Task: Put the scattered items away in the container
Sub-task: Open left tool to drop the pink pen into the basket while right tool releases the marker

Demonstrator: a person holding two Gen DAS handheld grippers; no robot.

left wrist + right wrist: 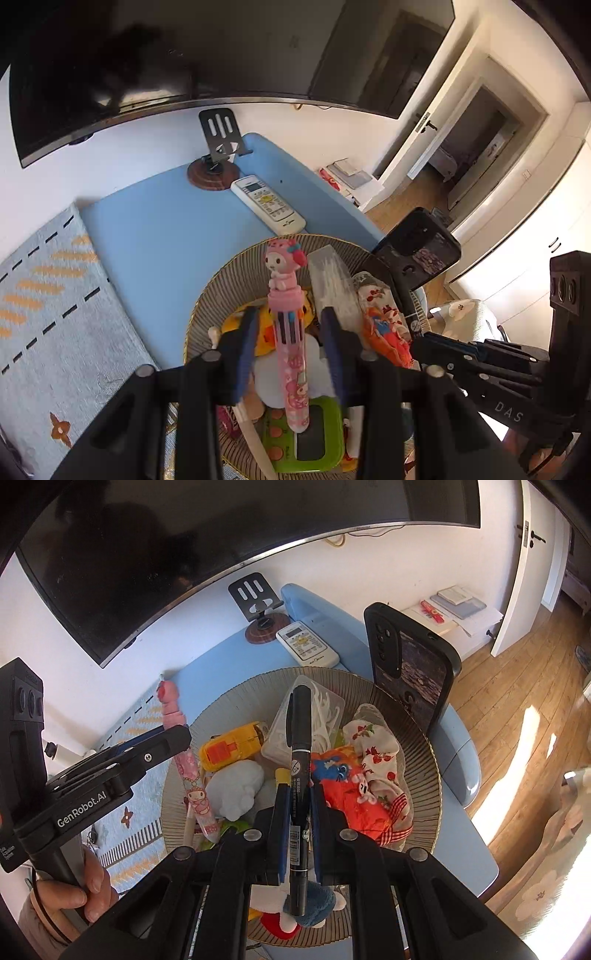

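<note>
Blue tabletop (166, 251), basket (413, 716) nearly full. Left gripper (288, 332) jaws apart around cartoon pen (290, 343); right gripper (297, 805) clamped on black marker (300, 775). Risk: either pen rolls off the heap on release.

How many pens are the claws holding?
2. The pink character pen sits between the left claw's fingers, and the black marker is gripped in the right claw. Others may hide in the basket.

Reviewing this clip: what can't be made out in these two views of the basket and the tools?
- Left wrist: the calculator keys, covered by the pink pen and left tool.
- Right wrist: the plush toy under the right tool and marker, mostly hidden.
- Both views: remote button labels, too small.
- Left wrist: left tool pads, motion-blurred.
</note>
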